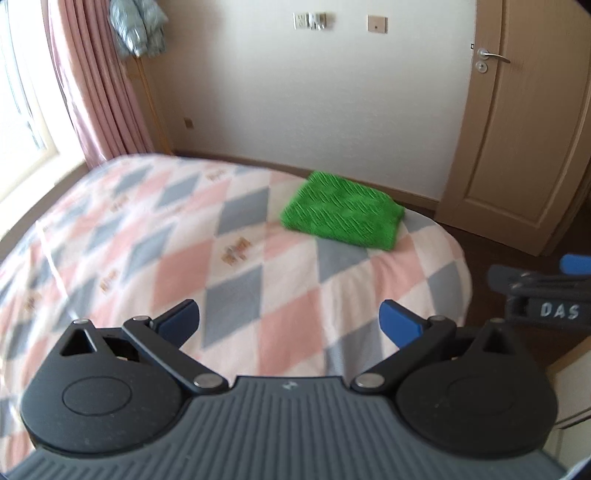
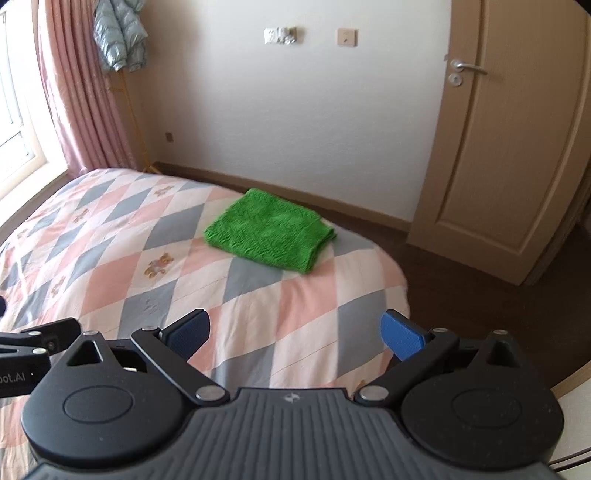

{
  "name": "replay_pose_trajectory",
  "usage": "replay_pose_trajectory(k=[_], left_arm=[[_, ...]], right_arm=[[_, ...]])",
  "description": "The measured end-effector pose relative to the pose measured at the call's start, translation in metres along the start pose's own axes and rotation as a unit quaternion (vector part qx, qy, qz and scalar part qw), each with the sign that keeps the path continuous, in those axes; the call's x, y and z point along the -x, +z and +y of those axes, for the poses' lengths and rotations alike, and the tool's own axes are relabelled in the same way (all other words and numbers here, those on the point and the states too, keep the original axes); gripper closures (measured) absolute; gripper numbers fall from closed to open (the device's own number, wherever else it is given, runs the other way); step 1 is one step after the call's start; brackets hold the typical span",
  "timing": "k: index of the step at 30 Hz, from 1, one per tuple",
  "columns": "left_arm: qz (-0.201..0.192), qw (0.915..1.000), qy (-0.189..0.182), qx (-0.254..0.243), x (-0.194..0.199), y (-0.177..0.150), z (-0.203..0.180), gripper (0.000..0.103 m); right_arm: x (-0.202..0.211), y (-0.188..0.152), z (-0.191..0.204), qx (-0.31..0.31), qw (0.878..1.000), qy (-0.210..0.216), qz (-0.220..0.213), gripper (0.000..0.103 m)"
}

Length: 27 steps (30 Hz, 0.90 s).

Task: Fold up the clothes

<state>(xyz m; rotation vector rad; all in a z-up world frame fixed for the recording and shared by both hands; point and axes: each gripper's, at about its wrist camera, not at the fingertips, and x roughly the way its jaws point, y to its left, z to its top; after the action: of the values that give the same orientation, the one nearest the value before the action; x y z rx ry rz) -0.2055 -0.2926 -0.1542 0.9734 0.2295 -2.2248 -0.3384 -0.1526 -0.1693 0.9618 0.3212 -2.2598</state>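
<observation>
1. Your green garment (image 2: 271,229) lies on the bed (image 2: 110,236) as a neat, thick rectangle with doubled layers showing along its right-hand edge. In the right wrist view it sits at about 12 o'clock from your right gripper (image 2: 293,334), well apart from the fingers and close to the bed's far corner.

2. In the left wrist view the same bundle sits at about 1 o'clock from your left gripper (image 1: 290,321), again well apart, with only patterned bedspread between it and the pads.

3. Both of your grippers have their jaws spread wide with nothing between them; only the diamond-patterned cover shows through each gap. Neither touches the cloth.

4. Judging by the tidy shape, the folding of this piece looks finished. The edges appear fairly square, though the left view is blurred and fine creases cannot be checked.

5. What is left is hard to say. No other loose clothing shows on the bed. A pale blue puffer jacket (image 2: 118,35) hangs on a stand at 10 o'clock, near the pink curtain (image 2: 70,96), but whether it belongs to your job cannot be told.

6. If the green piece was the only item, you appear to be at the end of the task, with both hands drawn clear of it.
</observation>
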Motion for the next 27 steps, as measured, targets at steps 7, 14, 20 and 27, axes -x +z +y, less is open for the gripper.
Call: replay_pose_trajectory(k=[7,14,20,27], left_arm=[[-0.008,0.9999,-0.012,0.003,0.012,0.000,0.007,0.001],[-0.003,1.0000,-0.002,-0.001,-0.001,0.008,0.007,0.001],[0.018,0.9998,0.003,0.011,-0.027,0.022,0.015,0.001],[0.038,0.9990,0.017,0.017,-0.071,0.046,0.010,0.001]], right_arm=[[0.019,-0.001,0.002,-0.007,0.999,-0.036,-0.037,0.000],[0.009,0.012,0.001,-0.044,0.999,-0.012,-0.027,0.000],[-0.021,0.031,0.006,-0.037,0.999,-0.012,-0.003,0.000],[-0.076,0.054,0.000,-0.039,0.999,0.002,0.037,0.000]])
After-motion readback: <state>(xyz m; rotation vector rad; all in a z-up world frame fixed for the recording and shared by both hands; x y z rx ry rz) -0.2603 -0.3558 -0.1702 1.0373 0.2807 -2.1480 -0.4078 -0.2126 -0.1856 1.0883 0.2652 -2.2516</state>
